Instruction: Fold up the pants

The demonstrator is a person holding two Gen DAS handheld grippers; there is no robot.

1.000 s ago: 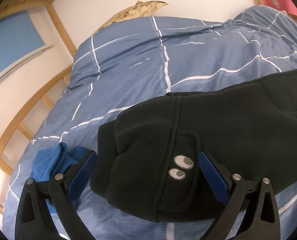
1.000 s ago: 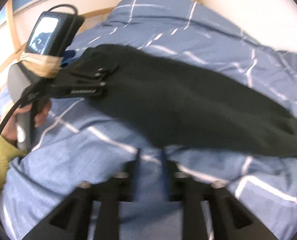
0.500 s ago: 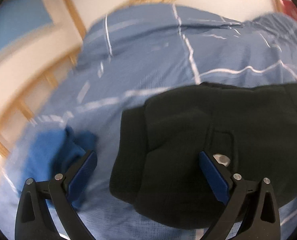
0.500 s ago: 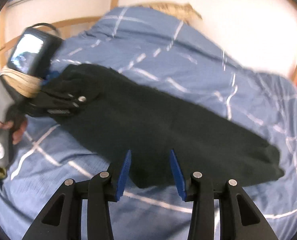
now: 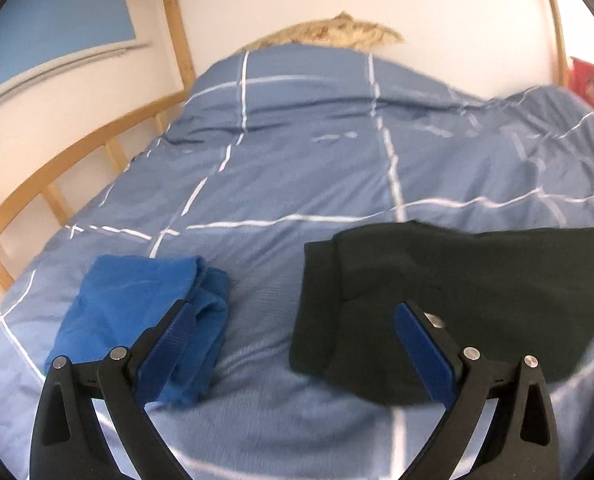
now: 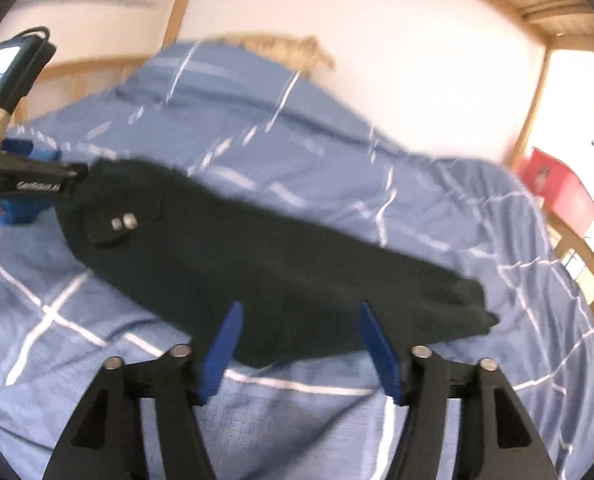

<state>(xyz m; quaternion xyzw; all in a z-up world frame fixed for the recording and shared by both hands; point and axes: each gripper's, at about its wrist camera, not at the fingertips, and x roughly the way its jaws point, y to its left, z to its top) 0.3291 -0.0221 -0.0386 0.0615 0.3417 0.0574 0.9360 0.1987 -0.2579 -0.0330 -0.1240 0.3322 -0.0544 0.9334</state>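
Observation:
Black pants (image 6: 257, 264) lie folded lengthwise on the blue checked duvet (image 6: 297, 148), waist at the left with a snap pocket (image 6: 123, 222), hem at the right. In the left wrist view the waist end (image 5: 437, 296) lies just ahead to the right. My left gripper (image 5: 297, 340) is open and empty, above the bed just back from the waist end. My right gripper (image 6: 299, 340) is open and empty, its blue pads over the near edge of the legs. The left gripper also shows at the left edge of the right wrist view (image 6: 25, 184).
A folded blue cloth (image 5: 145, 308) lies on the duvet left of the pants. A wooden bed rail (image 5: 69, 160) runs along the left side. A straw-coloured object (image 5: 329, 34) sits at the head by the white wall. A red box (image 6: 557, 188) stands at the right.
The left gripper has pulled back and left from the waist, so the blue cloth shows more. The right gripper has opened wide from shut and moved toward the pant legs.

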